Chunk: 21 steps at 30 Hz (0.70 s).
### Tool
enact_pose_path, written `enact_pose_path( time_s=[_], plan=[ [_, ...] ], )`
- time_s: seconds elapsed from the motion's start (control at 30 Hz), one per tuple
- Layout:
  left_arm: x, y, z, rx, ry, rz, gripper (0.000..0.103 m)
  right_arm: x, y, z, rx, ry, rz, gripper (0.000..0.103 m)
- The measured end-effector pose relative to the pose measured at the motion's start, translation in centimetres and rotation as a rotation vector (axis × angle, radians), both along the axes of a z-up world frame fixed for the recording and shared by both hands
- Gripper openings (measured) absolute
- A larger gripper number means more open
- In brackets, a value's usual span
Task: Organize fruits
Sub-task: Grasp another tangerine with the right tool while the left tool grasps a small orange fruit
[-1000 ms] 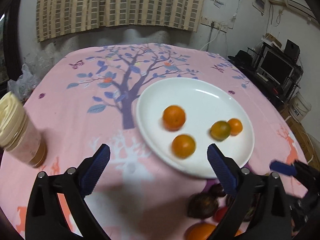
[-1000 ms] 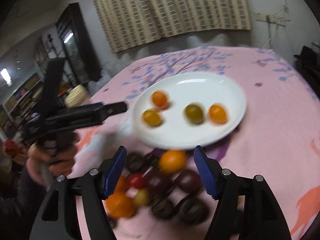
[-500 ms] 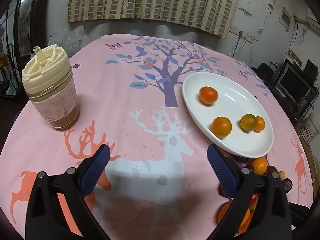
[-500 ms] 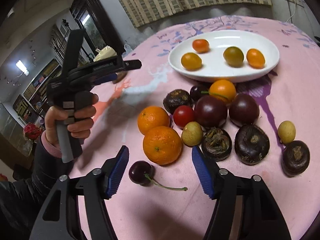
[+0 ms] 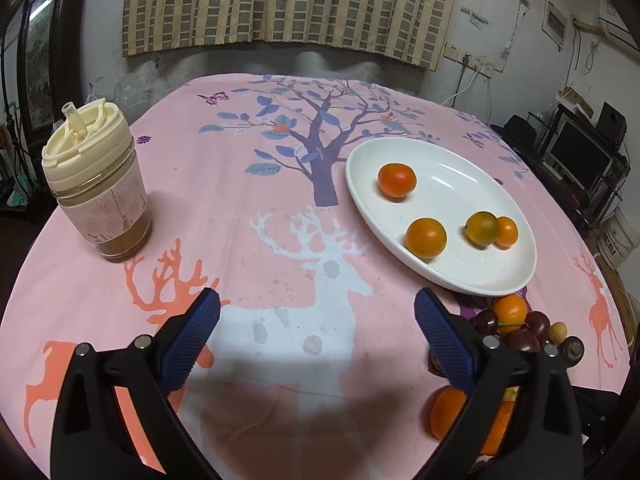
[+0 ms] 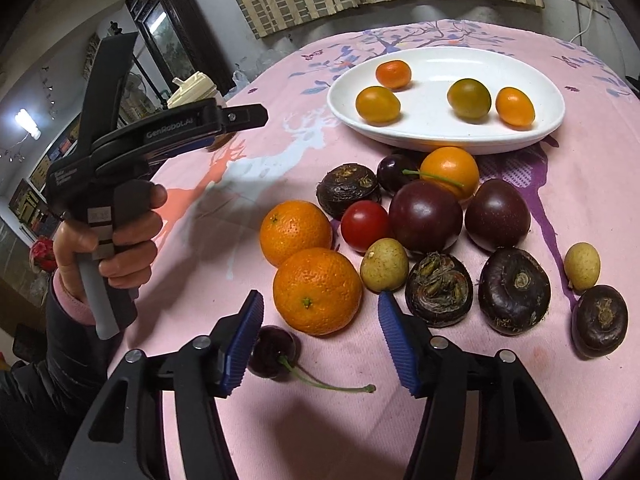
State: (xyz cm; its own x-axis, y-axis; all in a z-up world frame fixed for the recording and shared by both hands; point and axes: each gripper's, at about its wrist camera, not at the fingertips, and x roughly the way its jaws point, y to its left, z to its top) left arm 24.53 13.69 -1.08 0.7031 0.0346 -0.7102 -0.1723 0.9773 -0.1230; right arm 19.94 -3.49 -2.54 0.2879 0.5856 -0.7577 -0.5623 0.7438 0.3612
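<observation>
The right gripper (image 6: 320, 340) hangs low over the near edge of the fruit pile, its blue-padded jaws closing with the nearer mandarin (image 6: 318, 290) sitting in the gap ahead of them; the pads do not press on it. A dark cherry (image 6: 274, 350) with a long stem lies just beside the left pad, on the pink tablecloth (image 6: 540, 380).

A second mandarin (image 6: 295, 232) touches the first from behind. Around them sit a red cherry tomato (image 6: 365, 225), two dark plums (image 6: 426, 216), a pale longan (image 6: 384, 265), several dark water chestnuts (image 6: 514, 290) and an orange fruit (image 6: 450, 170) near the plate's rim.

The white plate (image 6: 440, 136) lies beyond the pile, holding four small citrus fruits, three orange and one greenish (image 6: 469, 99).

The left gripper (image 5: 316, 336) hovers over bare cloth on the deer print, jaws wide apart with nothing between them. A person's hand (image 6: 116, 240) grips its handle. A cream-lidded tumbler (image 5: 96, 184) stands off to the left, well apart from the plate.
</observation>
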Motion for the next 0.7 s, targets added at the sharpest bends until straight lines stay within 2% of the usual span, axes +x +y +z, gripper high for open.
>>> enact_pose_path(
  time_s=[0.1,0.17,0.23,0.3,0.4,0.47,0.5,0.57,0.7],
  plan=[
    [-0.1,-0.1,0.0,0.01,-0.002,0.0,0.096,0.3,0.1,-0.1,-0.002,0.002,-0.011,0.052],
    [-0.2,0.0,-0.1,0.014,-0.002,0.004,0.096,0.5,-0.1,-0.2,0.028,0.018,-0.001,0.043],
    [-0.3,0.1,-0.2,0.01,0.003,0.004,0.096,0.5,-0.3,-0.2,0.041,0.022,-0.001,0.043],
    [-0.5,0.3,-0.3,-0.014,0.009,-0.019,0.096,0.6,-1.1,0.0,0.097,0.022,-0.019,0.042],
    [-1.6,-0.4,-0.8,-0.098,0.016,-0.171,0.093,0.9,-3.2,0.8,0.2,0.001,-0.082,0.042],
    [-2.3,-1.7,-1.2,-0.127,0.033,-0.286,0.073,1.1,-4.3,0.9,0.24,-0.001,-0.127,0.043],
    [-2.6,-2.7,-1.5,-0.134,0.048,-0.35,0.07,1.3,-4.8,0.9,0.257,0.003,-0.149,0.043],
    [-3.0,-4.4,-2.0,-0.117,0.066,-0.426,0.062,1.6,-5.3,0.8,0.27,0.013,-0.173,0.043],
    [-3.3,-7.1,-2.6,-0.039,0.087,-0.501,0.061,1.8,-5.2,0.6,0.273,0.018,-0.173,0.043]
  ],
)
